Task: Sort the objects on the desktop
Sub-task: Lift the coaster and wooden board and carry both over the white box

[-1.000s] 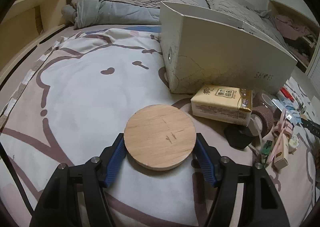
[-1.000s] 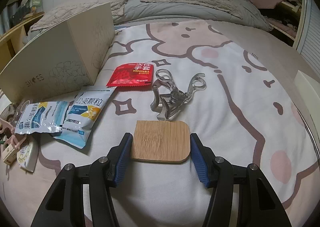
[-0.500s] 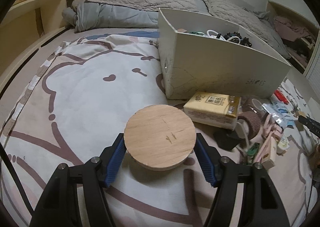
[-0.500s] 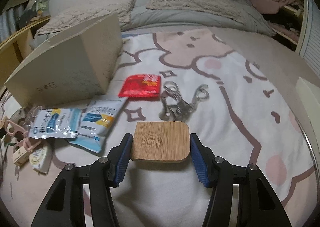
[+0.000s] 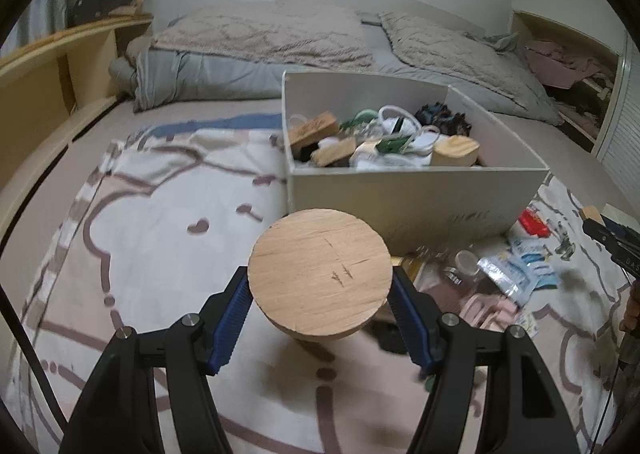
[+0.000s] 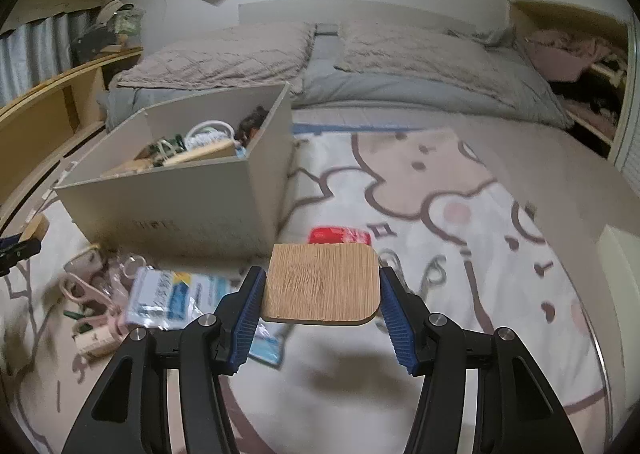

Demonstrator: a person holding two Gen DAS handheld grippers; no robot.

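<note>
Black gripper (image 5: 320,306) arms; ribbed blue pads (image 5: 230,314); silver screws.

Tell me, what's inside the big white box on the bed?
The white box holds a jumble: wooden blocks, white cords and something dark and fuzzy. Whatever lies under that pile is covered.

Dim, flat indoor light. Both views show motion blur, the bedspread (image 5: 152,238) pattern smeared. Strong fisheye bending and black vignette at the corners.
</note>
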